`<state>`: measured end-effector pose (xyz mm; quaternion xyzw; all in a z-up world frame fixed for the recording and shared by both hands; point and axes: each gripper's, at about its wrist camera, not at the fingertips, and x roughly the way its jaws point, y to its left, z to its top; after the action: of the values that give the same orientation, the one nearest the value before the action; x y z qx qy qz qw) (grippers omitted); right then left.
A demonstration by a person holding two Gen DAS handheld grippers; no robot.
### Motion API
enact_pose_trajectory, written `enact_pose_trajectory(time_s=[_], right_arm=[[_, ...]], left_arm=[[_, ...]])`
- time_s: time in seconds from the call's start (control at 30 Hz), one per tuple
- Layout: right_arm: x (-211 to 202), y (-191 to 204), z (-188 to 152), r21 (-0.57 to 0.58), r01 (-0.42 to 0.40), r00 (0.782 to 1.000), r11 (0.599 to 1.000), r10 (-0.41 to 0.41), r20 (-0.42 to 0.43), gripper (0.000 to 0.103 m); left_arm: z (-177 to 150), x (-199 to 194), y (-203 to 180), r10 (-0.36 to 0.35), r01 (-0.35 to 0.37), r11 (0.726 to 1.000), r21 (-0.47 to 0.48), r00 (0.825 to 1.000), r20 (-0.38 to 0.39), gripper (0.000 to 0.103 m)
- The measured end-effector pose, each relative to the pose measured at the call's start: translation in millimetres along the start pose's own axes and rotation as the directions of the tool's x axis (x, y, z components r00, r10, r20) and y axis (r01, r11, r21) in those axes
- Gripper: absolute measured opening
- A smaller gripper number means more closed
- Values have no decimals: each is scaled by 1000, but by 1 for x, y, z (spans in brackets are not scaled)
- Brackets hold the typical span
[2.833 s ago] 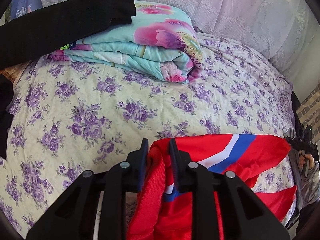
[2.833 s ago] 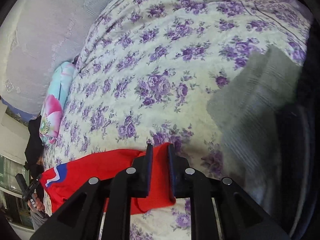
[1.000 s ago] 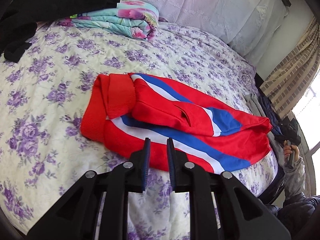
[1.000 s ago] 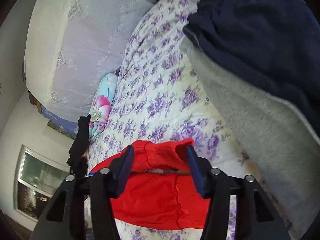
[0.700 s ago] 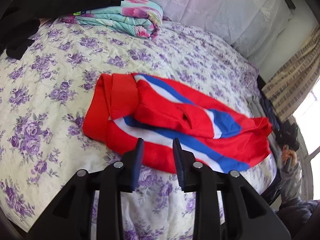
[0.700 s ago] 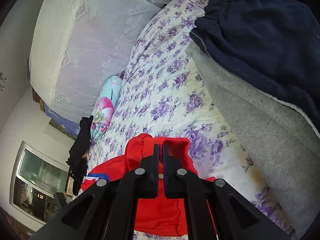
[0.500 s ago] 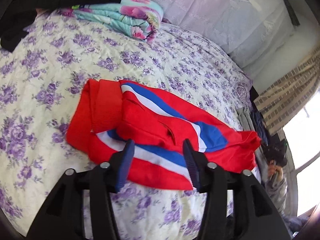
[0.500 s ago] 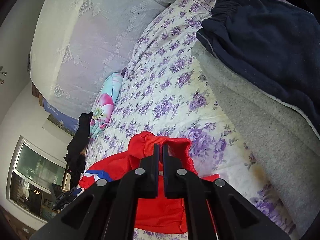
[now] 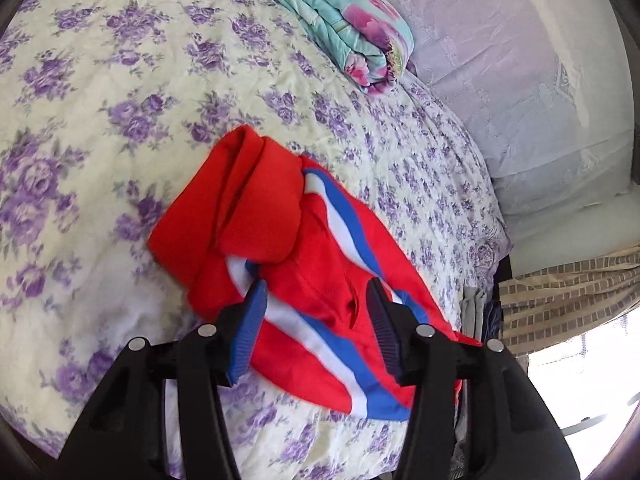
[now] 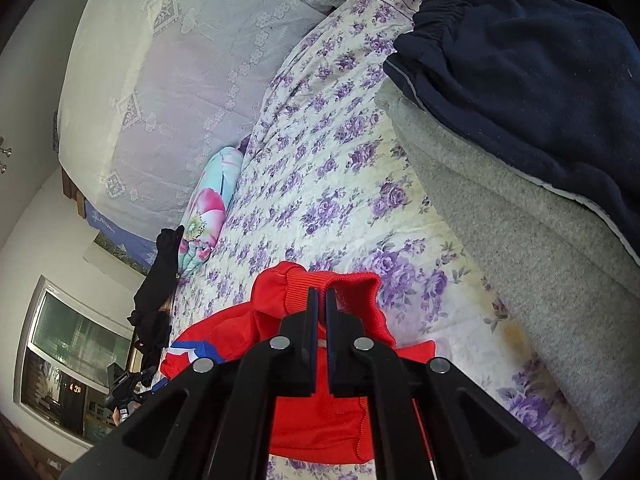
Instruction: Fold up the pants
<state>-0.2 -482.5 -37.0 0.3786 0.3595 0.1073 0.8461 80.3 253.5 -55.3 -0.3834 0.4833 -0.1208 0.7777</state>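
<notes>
two hand-held grippers: right hand-held gripper clamps the red pants ribbed end; left hand-held gripper hangs wide above their middle, long axis running toward the bed edge.

Before your left gripper, the pants lie folded across the bed, with the folded quilt far behind them. Your right gripper sits at their ribbed end, a stack of clothes to its right.
</notes>
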Motion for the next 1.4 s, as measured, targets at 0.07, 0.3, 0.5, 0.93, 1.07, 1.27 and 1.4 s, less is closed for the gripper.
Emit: enact_pose_trajectory(time_s=[0.07, 0.3, 0.5, 0.93, 1.07, 1.27, 1.4], right_arm=[[1, -1, 0, 7, 3, 1000, 1000, -3, 3, 3], [-1, 2, -2, 1, 9, 1000, 1000, -9, 14, 3], [0, 1, -2, 2, 6, 1000, 1000, -6, 13, 3], [-11, 10, 6, -34, 33, 998, 999, -31, 61, 3], [-26, 22, 19, -63, 29, 996, 998, -23, 91, 2], [-56, 27, -13, -160, 49, 998, 986, -43, 43, 2], [-54, -6, -57, -135, 33, 999, 990, -38, -35, 3]], left_arm=[[11, 11, 2, -10, 10, 999, -31, 1000, -11, 50], [8, 13, -2, 74, -75, 997, -9, 997, -33, 45], [2, 10, 14, 80, -81, 995, -54, 997, -16, 45], [30, 10, 15, -20, 22, 992, -120, 1000, 21, 12], [31, -3, 5, -72, 73, 993, -92, 997, 18, 12], [15, -28, 20, -85, 84, 995, -48, 996, -18, 12], [-2, -15, 57, -90, 82, 992, -99, 993, -79, 12]])
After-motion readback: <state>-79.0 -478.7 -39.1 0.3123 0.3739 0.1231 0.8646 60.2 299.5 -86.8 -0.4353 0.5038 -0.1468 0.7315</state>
